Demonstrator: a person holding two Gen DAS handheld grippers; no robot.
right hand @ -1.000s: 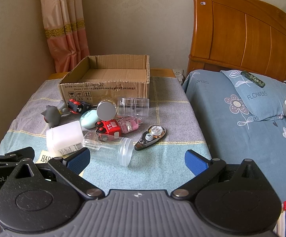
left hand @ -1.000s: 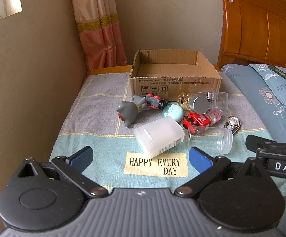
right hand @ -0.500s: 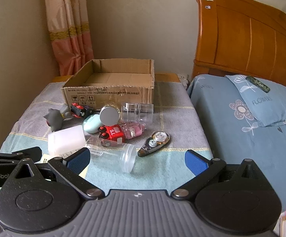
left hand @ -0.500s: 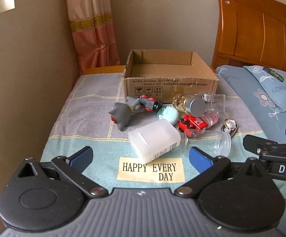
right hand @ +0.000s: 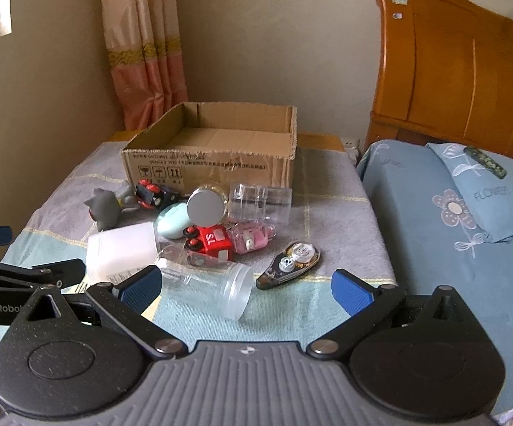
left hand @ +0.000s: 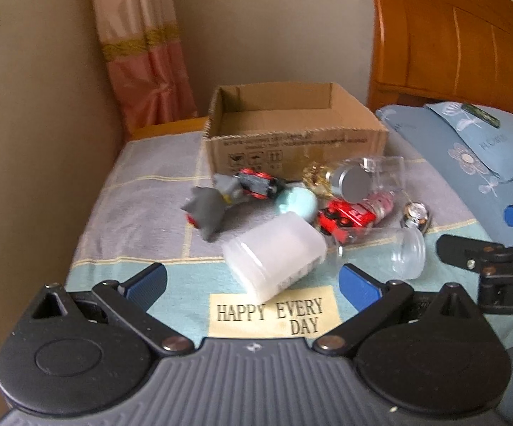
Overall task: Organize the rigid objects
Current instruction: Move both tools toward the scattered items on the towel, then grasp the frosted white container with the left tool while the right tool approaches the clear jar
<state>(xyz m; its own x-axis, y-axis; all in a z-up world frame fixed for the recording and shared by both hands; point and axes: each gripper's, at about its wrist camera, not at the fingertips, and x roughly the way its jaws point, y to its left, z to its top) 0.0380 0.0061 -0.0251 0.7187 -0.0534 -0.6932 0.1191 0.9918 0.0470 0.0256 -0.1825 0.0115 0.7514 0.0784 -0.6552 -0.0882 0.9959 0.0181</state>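
A heap of small objects lies in front of an open cardboard box (left hand: 292,142) (right hand: 214,156) on a cloth-covered table. Nearest me are a frosted white jar (left hand: 274,252) (right hand: 121,250) and a clear plastic cup (right hand: 207,284) (left hand: 395,252), both on their sides. Behind them are a grey cat figure (left hand: 208,209) (right hand: 104,207), a mint egg shape (right hand: 173,223), a red toy car (right hand: 210,239), a silver-capped bottle (right hand: 207,206), a clear case (right hand: 260,202) and a correction tape (right hand: 290,264). My left gripper (left hand: 253,284) and right gripper (right hand: 246,285) hover open, holding nothing.
A bed with blue bedding (right hand: 462,234) and a wooden headboard (right hand: 469,81) borders the table on the right. A wall and pink curtain (right hand: 143,42) close the left and back. The tablecloth carries a "HAPPY EVERY DAY" patch (left hand: 274,314) near the front edge.
Both grippers have drifted closer to the heap and slightly left, so the objects and box look larger. Nothing on the table moved. Both stay open.
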